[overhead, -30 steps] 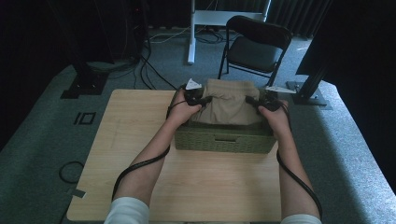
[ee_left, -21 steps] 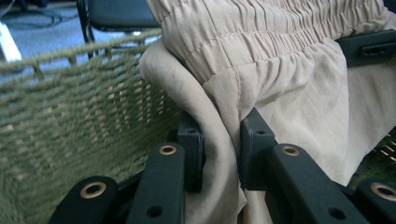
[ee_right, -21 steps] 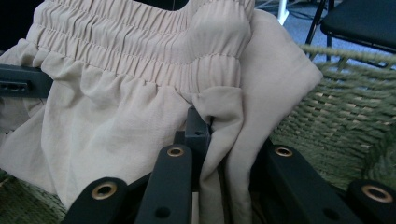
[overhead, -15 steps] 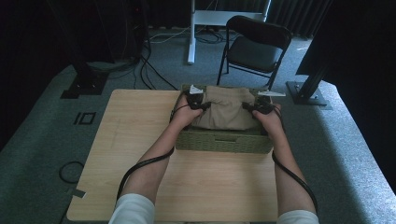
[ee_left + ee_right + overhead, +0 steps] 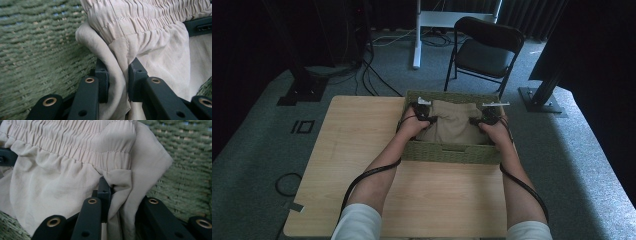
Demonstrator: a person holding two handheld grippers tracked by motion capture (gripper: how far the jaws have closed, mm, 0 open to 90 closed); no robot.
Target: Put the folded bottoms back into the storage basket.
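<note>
A folded beige garment [image 5: 453,128] with an elastic waistband lies inside a green woven basket [image 5: 452,152] at the far middle of the wooden table [image 5: 362,150]. My left gripper [image 5: 426,114] is down in the basket at the garment's left edge, shut on a fold of the beige cloth [image 5: 117,82]. At the garment's right edge my right gripper [image 5: 484,119] is likewise shut on a fold of the cloth [image 5: 120,195]. The basket's woven wall [image 5: 37,50] stands close beside the left jaws, and the wall [image 5: 185,170] rises just beyond the right jaws.
A black folding chair [image 5: 487,50] stands beyond the table's far edge, with a white desk leg [image 5: 417,35] to its left. Black stands [image 5: 302,80] and cables [image 5: 372,75] lie on the grey carpet. Bare tabletop extends left of and in front of the basket.
Both grippers have lowered the beige garment from above the basket's rim down into the basket, and the hands have moved slightly forward.
</note>
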